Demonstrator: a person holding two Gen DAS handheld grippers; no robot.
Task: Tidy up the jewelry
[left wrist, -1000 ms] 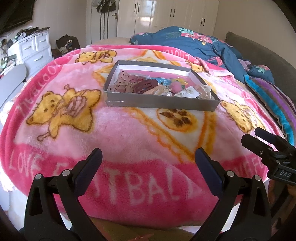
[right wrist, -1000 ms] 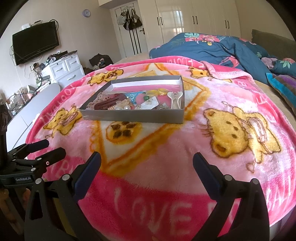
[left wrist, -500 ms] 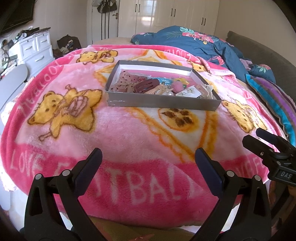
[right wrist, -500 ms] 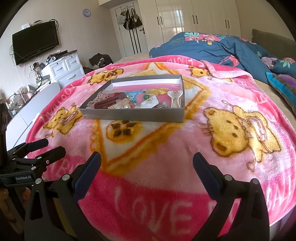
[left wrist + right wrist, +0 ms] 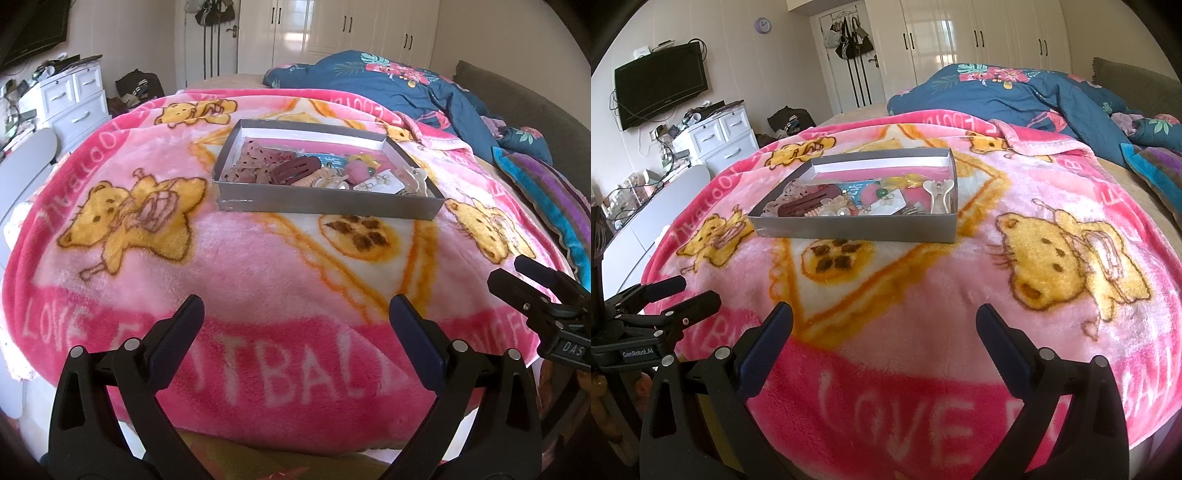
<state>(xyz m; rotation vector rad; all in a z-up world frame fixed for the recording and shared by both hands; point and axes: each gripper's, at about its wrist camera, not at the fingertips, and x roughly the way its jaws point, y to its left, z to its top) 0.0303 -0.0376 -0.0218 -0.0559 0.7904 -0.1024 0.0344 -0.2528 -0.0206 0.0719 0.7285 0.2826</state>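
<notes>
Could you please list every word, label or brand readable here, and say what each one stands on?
"LOVE" and "TBAL": white letters on the pink blanket, near edge.
"LOVE": same blanket, in the right wrist view.
"DAS": label on the right gripper.
"GenRobot.AI": label on the left gripper.
Upside-down lettering along the blanket's far border: only partly legible.
Blue card in the grey box: print too small.

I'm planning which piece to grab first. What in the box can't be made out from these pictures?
- Left wrist view: the gray box's near wall hides the lowest items.
- Both views: small pieces beside the maroon hair clip overlap and are too small to identify.
- Right wrist view: the box floor at the back is glare-washed.
</notes>
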